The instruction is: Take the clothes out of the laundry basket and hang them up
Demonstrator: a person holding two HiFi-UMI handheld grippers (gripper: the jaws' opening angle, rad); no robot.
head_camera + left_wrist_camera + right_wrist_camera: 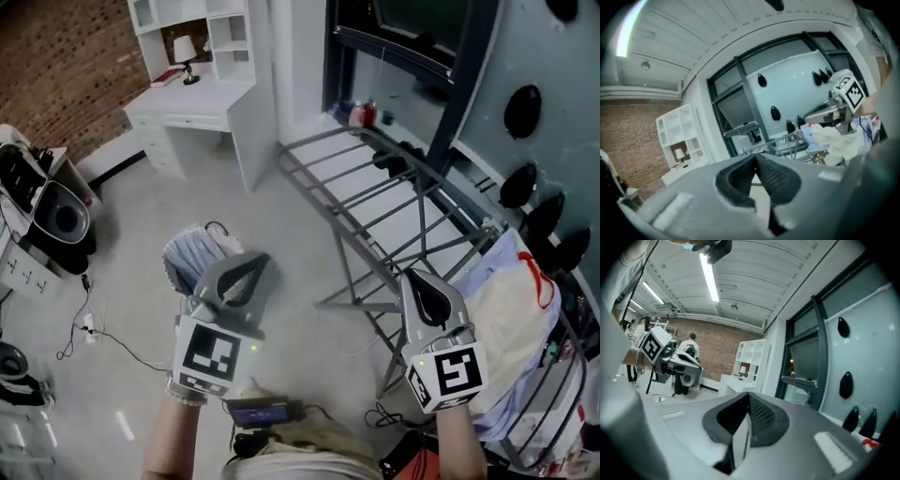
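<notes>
The laundry basket (190, 261) sits on the floor, lower left in the head view, with blue cloth showing inside it. It lies just beyond the tip of my left tongs (246, 266). The drying rack (375, 197) stands to its right, and most of its bars are bare. A white garment (511, 314) lies bunched on the rack's near right end, beside my right tongs (420, 281).

State of the 2 tongs: on both, the jaws are pressed together with nothing between them.

Likely faults from here:
1. With the jaws pressed together, I would only push the cloth in the basket. I must spread them before reaching in.
2. A pinch on 1 thin fold may let the cloth slip during the lift.
3. Cloth swung across may snag on the rack's bars or drag the bunched garment off.

The floor is pale grey and smooth, and a cable (94, 333) trails left of the basket. Beyond are a white desk (192, 117) with a lamp (187, 47), a brick wall (56, 66) and a dark-framed window (403, 37).
</notes>
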